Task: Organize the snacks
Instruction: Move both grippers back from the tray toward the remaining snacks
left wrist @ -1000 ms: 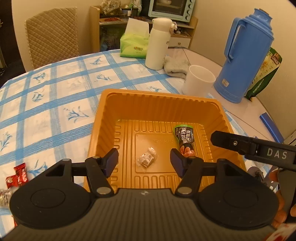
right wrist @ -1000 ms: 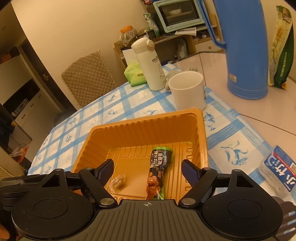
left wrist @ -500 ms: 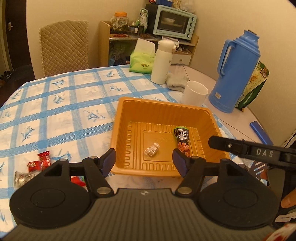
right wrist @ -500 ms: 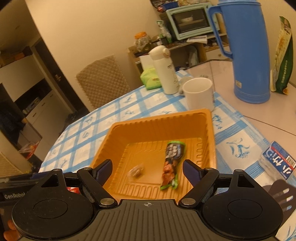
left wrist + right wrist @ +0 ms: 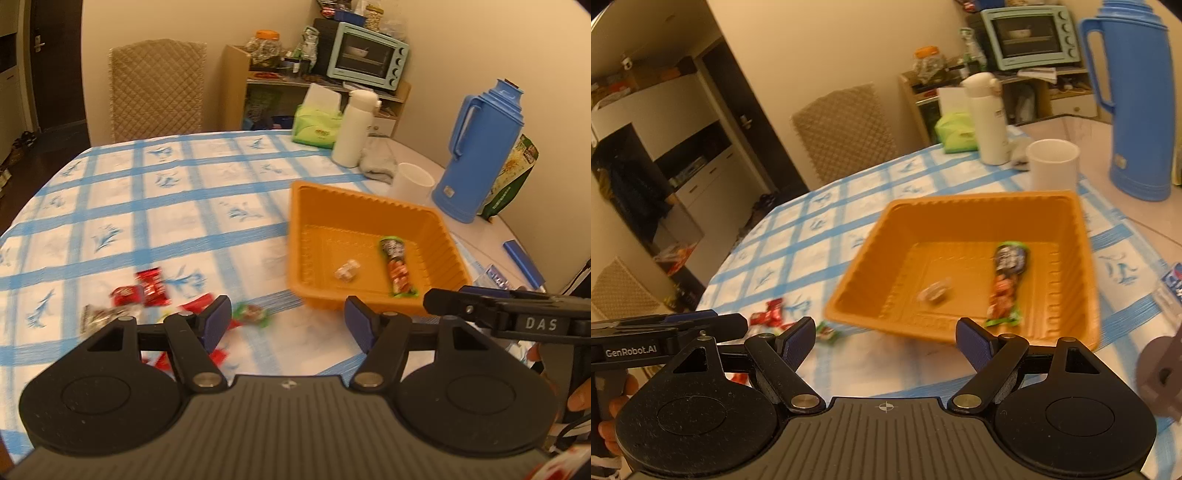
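A round table (image 5: 155, 206) under a white cloth with blue checks and small blue flower prints fills most of both views. On its right side sits an orange tray (image 5: 369, 218), holding a long green-topped snack packet (image 5: 396, 266) and, just beside it, a small clear-wrapped candy (image 5: 346, 270). Loose red-wrapped snacks (image 5: 142, 290) and a green-and-red one (image 5: 253, 314) lie on the cloth to the left of the tray — blurred, so their print cannot be read.

The left gripper (image 5: 288, 325) hovers over the near edge of the table with its fingers spread wide and nothing between them; the right gripper (image 5: 884, 341) is the same, wide and empty, near the tray's front wall.

Beyond the tray stand a white cup (image 5: 413, 181), a tall blue thermos (image 5: 476, 155), a white flask (image 5: 355, 127) and a green tissue pack (image 5: 317, 127). Behind the table — a quilted beige chair (image 5: 157, 88) against the wall, and a wooden shelf carrying a pale green toaster oven (image 5: 365, 55).
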Demonstrator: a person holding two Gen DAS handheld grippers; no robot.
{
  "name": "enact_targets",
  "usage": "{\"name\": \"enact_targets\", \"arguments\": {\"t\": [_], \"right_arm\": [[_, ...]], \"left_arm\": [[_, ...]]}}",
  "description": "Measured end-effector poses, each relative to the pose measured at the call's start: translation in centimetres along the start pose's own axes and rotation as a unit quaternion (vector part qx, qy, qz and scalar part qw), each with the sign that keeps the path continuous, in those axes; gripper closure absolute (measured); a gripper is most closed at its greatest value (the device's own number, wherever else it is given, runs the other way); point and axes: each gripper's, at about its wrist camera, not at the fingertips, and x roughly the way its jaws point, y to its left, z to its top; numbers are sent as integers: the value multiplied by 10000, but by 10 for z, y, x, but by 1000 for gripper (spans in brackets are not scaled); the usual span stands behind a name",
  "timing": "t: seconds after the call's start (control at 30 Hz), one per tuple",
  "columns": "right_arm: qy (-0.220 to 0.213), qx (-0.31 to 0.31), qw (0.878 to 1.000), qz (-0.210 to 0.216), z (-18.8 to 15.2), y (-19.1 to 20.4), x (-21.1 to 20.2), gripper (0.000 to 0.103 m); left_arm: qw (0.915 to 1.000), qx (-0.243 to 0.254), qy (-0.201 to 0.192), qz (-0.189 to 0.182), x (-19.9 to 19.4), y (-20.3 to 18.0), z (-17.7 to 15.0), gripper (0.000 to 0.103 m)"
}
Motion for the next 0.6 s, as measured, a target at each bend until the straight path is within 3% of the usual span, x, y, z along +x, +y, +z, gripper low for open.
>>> {"name": "enact_targets", "arguments": {"t": [0.3,0.6], "right_arm": [[219,-189,9996,52,-22,46,22,20],[523,-184,9985,-17,-45,75,53,20]], "left_arm": [[9996,15,99,265,-24,55,-27,38],[9979,-48,473,436,-20,99,-56,39]]}}
